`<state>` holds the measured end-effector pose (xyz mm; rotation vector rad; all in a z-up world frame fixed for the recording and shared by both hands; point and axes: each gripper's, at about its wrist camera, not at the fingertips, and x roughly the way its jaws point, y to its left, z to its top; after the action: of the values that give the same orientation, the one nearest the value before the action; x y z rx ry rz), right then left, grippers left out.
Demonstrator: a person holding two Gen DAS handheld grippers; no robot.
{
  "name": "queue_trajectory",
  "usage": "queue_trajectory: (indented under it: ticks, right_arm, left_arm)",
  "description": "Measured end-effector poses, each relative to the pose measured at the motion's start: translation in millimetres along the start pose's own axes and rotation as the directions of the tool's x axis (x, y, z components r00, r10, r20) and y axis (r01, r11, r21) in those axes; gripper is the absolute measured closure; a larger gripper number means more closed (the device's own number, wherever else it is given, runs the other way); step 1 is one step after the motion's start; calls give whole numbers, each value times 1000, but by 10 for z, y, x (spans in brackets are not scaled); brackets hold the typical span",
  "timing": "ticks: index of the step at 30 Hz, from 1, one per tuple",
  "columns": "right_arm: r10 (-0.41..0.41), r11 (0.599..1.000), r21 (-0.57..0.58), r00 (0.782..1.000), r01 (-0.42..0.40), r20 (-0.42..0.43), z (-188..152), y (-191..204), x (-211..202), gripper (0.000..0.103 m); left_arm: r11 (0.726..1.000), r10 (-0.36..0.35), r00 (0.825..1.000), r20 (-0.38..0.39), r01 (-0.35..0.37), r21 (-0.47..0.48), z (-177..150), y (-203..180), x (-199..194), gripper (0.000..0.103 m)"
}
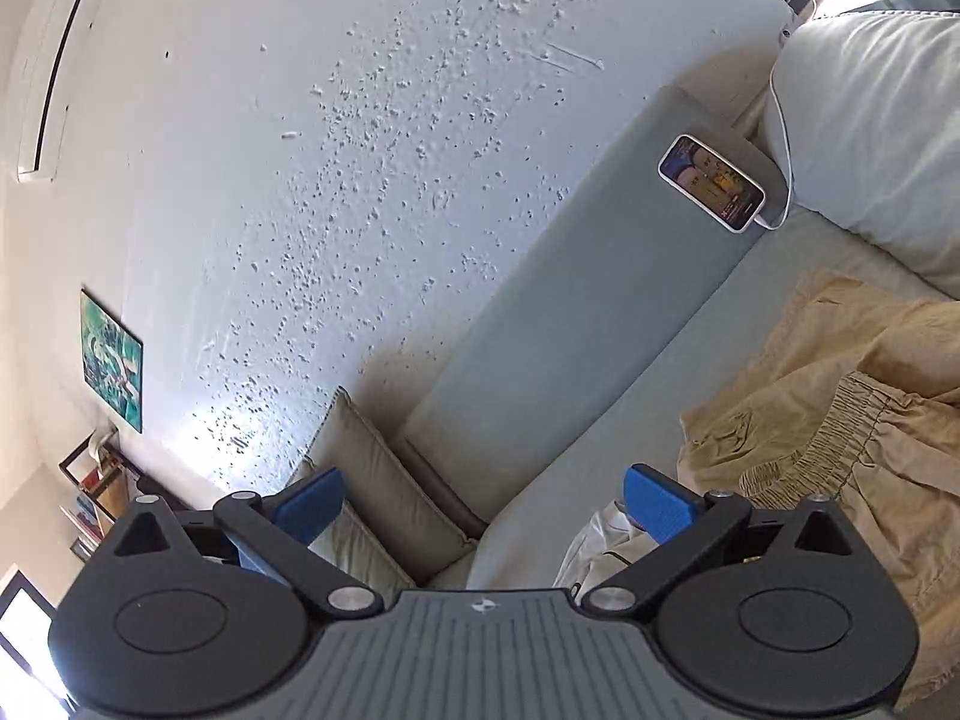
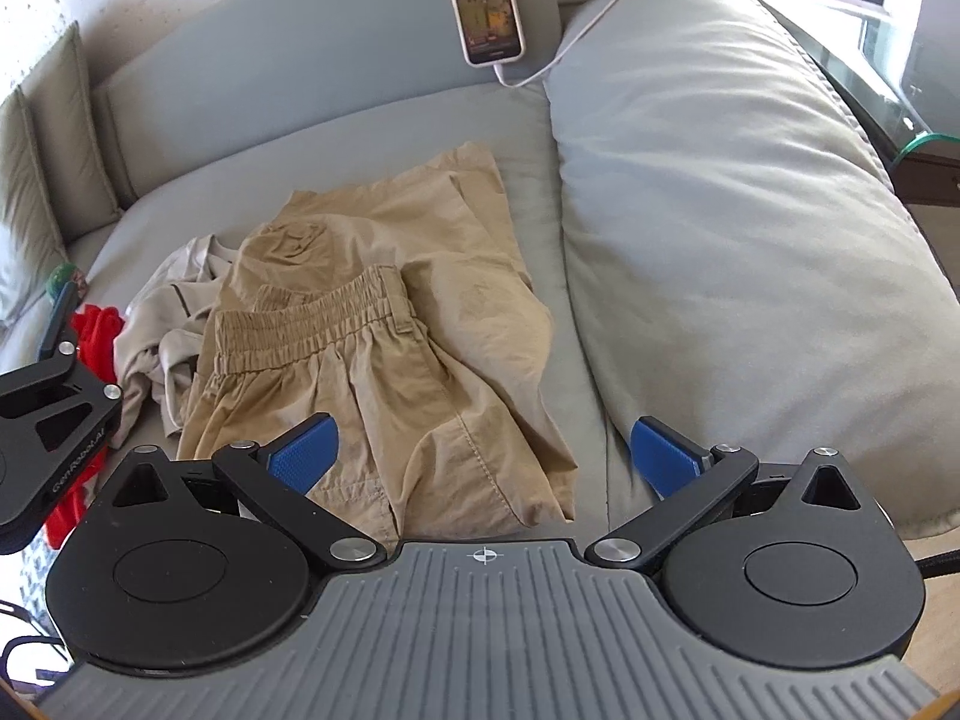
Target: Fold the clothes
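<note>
The right gripper point(image 2: 483, 453) is nearest in its own view, with its blue fingers point(image 2: 303, 450) spread wide and nothing between them. Just beyond and below them lie the tan trousers point(image 2: 384, 324), loosely folded on the grey sofa point(image 2: 528, 138), toward the middle of the seat. Their elastic waistband point(image 2: 312, 315) faces up and runs across the view, while the legs stretch away toward the sofa back, so the long axis goes roughly from the front edge to the back. The near hem of the trousers is almost under the left finger of this gripper.

The left gripper point(image 1: 483, 507) is also open and holds nothing. It is tilted and looks mostly at the wall, with the trousers point(image 1: 852, 420) off to its right side. A pale garment point(image 2: 162, 324) and something red point(image 2: 99, 330) lie at the left of the trousers, close to this gripper.

The right gripper seems the nearer one for taking the near edge of the trousers; the left would first need to turn toward the seat. A phone point(image 2: 486, 9) leans on the sofa back, and a big cushion point(image 2: 720, 210) fills the right end.
</note>
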<state>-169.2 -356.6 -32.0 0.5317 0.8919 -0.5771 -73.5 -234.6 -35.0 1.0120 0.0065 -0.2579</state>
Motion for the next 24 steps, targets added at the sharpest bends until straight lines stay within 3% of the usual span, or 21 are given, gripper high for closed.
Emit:
queue_trajectory:
  ticks: [5, 12, 20, 24]
  right_arm:
    - [3, 1000, -5, 1000, -3, -10, 2, 29, 17, 0]
    - [-2, 1000, -12, 1000, 2, -1, 8, 32, 7, 0]
    - [-3, 1000, -24, 1000, 3, 2, -5, 26, 25, 0]
    - [0, 1000, -19, 1000, 0, 1, -14, 8, 22, 0]
  left_arm:
    - [999, -2, 1000, 23, 1, 49, 7, -59, -62, 0]
    - [1000, -18, 1000, -18, 18, 8, -1, -35, -16, 0]
    - [995, -90, 996, 12, 90, -35, -87, -22, -25, 0]
    - [988, -148, 988, -38, 146, -45, -77, -112, 20, 0]
